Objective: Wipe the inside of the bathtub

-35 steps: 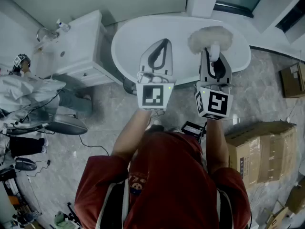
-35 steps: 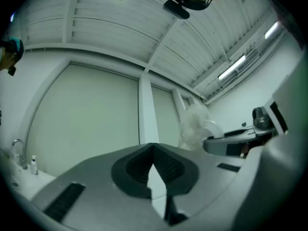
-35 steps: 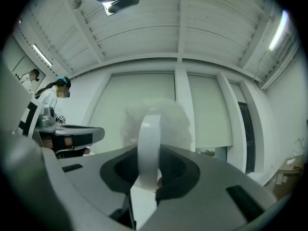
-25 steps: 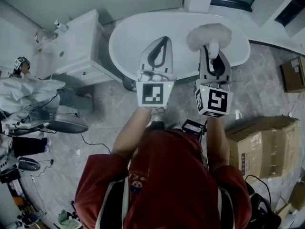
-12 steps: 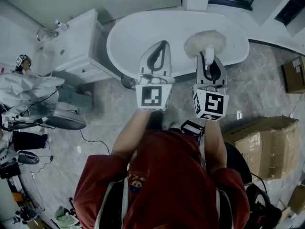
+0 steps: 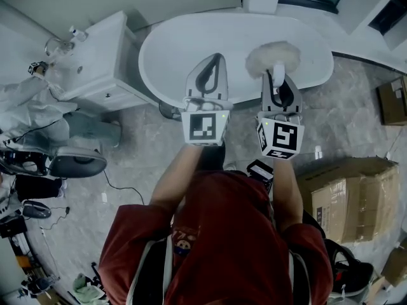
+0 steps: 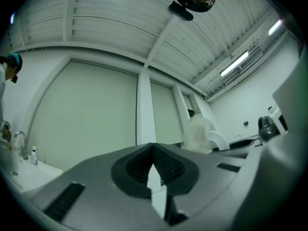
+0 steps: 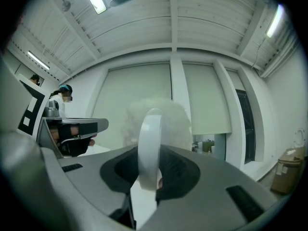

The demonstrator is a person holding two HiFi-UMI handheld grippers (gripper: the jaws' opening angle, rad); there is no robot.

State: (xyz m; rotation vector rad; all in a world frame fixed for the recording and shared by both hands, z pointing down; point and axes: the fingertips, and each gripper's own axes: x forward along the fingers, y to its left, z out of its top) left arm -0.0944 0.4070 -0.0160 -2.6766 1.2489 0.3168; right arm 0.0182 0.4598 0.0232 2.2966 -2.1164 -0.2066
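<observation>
Bathtub: just one, white. Two tools are held over it. The left tool is pinched together with nothing in it, and the right tool is clamped on the one fluffy duster.

White oval bathtub, freestanding, long axis L–R, stands at the floor's far edge, close to the wall. Inside looks smooth & bare, no water seen. Duster: round fluffy white head w/ flat white loop handle. Handle sits upright, edge-on, clamped between the jaws of the right gripper. Head points away from the person, over the tub's right half, just inside the near rim. Can't tell if the fluff touches the tub surface.
</observation>
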